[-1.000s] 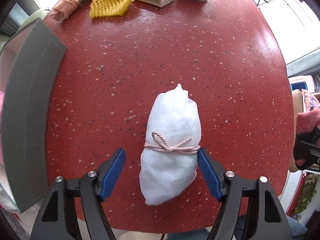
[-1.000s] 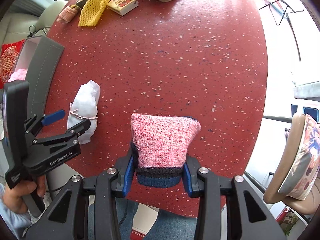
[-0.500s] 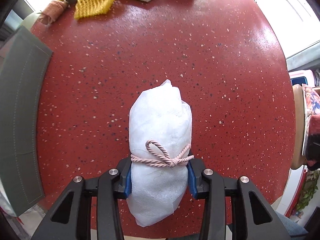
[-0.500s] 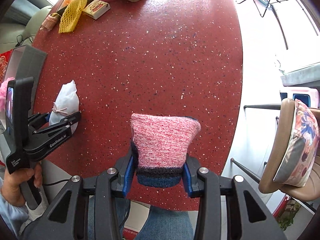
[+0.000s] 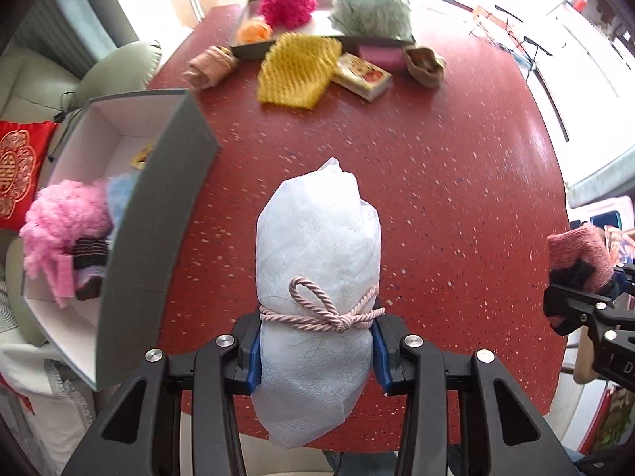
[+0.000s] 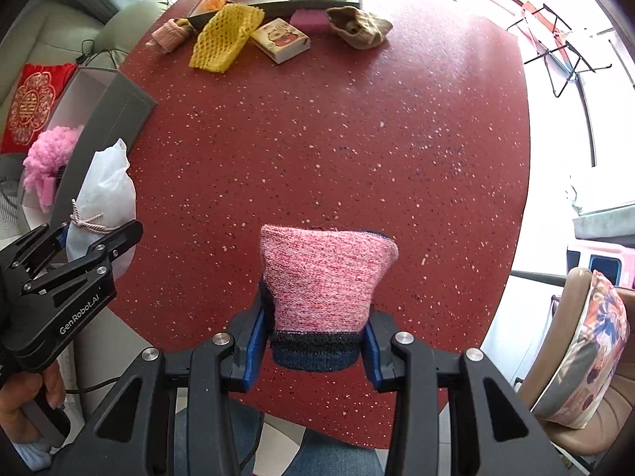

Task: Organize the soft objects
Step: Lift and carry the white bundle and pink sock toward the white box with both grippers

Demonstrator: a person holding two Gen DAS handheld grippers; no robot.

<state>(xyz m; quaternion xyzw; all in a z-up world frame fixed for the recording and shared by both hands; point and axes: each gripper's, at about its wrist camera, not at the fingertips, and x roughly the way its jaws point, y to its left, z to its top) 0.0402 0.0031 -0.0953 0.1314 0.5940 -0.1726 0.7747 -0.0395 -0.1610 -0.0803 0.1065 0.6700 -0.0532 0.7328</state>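
Observation:
My left gripper [image 5: 316,351] is shut on a white cloth bundle [image 5: 317,269] tied with a pink cord, held up off the red speckled table [image 5: 436,166]. The same bundle [image 6: 104,202] shows at the left of the right wrist view, in the left gripper [image 6: 85,248]. My right gripper [image 6: 315,343] is shut on a pink knitted sock [image 6: 323,277] with a dark blue cuff, held above the table's near edge. That sock [image 5: 577,256] appears at the right edge of the left wrist view.
A grey box [image 5: 158,214] at the table's left holds a fluffy pink item [image 5: 63,218] and other soft things. At the far end lie a grey tray [image 5: 246,49], yellow mesh [image 5: 297,69], a small carton [image 5: 363,75], a rolled beige cloth [image 5: 210,67] and a brown pouch [image 5: 424,65].
The left gripper closed on the white bundle and lifted it off the table, bringing the grey box's inside into view. The right gripper rose slightly, still holding the sock.

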